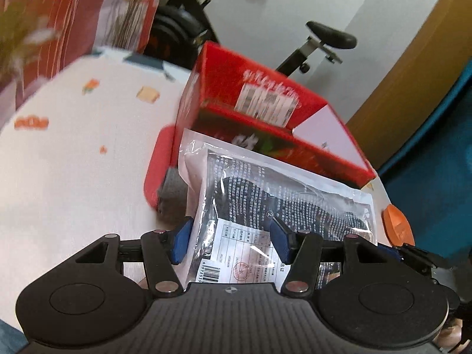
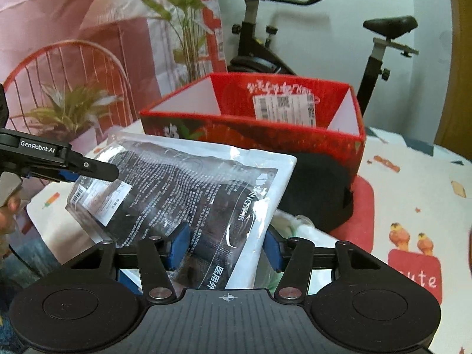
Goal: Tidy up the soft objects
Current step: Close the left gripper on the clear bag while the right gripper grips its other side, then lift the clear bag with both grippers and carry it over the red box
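Two grippers share one clear plastic pouch of dark printed fabric (image 2: pixel 188 188): your left gripper (image 1: pixel 230 237) pinches the barcode end, your right gripper (image 2: pixel 224 249) sits half-closed around the other, keeping it taut toward the open red cardboard box (image 2: pixel 253 129) at twelve o'clock.

Black exercise bike (image 2: pixel 295 29) behind table, potted plant (image 2: pixel 67 109), red wire chair (image 2: pixel 59 56), patterned curtain (image 1: pixel 59 14)
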`<state>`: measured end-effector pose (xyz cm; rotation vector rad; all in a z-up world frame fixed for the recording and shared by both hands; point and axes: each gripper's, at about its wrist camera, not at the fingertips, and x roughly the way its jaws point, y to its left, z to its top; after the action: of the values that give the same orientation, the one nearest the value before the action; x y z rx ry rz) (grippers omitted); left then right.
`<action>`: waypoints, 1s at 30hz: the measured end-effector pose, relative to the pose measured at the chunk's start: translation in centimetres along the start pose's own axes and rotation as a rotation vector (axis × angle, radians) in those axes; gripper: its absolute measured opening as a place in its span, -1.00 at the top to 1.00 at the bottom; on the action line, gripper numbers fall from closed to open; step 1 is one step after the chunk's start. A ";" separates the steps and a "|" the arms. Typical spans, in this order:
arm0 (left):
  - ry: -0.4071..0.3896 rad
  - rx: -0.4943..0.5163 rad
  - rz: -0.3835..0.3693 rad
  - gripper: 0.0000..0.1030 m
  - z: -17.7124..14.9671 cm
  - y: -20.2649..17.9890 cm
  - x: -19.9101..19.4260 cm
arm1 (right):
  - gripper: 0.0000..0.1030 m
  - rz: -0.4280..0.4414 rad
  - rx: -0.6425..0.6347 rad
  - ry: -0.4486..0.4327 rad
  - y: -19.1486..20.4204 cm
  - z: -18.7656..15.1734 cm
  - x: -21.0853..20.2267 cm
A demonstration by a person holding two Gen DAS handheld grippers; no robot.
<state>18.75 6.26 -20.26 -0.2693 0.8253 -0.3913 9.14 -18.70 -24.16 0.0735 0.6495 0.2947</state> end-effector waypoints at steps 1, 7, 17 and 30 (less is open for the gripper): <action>-0.013 0.015 0.004 -0.14 0.1 -0.4 -0.4 | 0.03 -0.001 -0.001 -0.011 0.0 0.2 -0.2; -0.074 0.061 -0.006 -0.13 0.7 -2.2 -2.1 | 0.06 0.004 0.019 -0.077 -1.0 1.7 -1.8; -0.181 0.119 0.035 -0.08 3.5 -4.5 -3.2 | 0.20 0.014 -0.072 -0.195 -2.4 6.6 -3.3; -0.237 0.197 0.042 -0.03 8.8 -7.9 1.0 | 0.21 -0.055 -0.078 -0.266 -7.4 12.2 -0.3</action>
<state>24.20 -0.56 -12.17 -0.1118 0.5547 -0.3901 18.15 -25.58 -15.45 0.0193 0.3753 0.2513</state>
